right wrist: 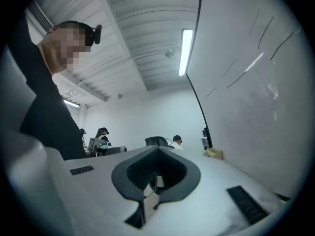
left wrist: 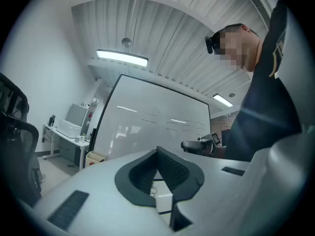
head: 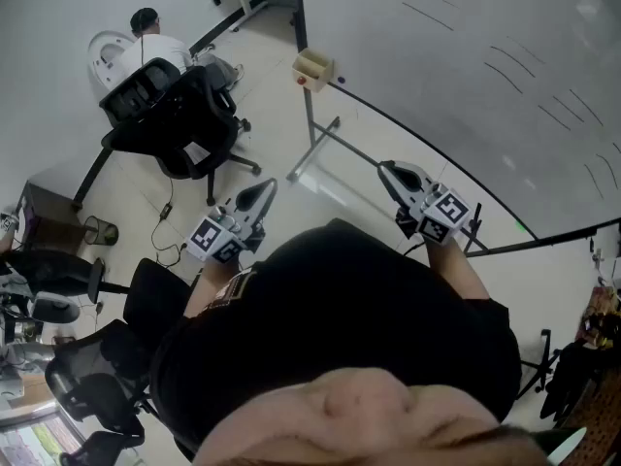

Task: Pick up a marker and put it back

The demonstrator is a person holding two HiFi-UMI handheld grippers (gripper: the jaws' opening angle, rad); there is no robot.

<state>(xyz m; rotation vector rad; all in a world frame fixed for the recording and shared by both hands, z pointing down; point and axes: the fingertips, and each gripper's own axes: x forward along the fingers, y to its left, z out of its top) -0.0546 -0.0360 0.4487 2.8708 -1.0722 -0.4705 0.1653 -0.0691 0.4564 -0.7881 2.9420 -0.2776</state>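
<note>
Beige box [head: 312,69] well beyond closed left tongs [head: 269,188], right tongs [head: 386,169].

What may be the marker is a tiny green speck [head: 521,227] at the lower edge of the whiteboard [head: 466,56]. A small dark blue piece [head: 340,81] lies on that same edge, just beside a beige box [head: 312,66]. Both are too small to identify.
</note>
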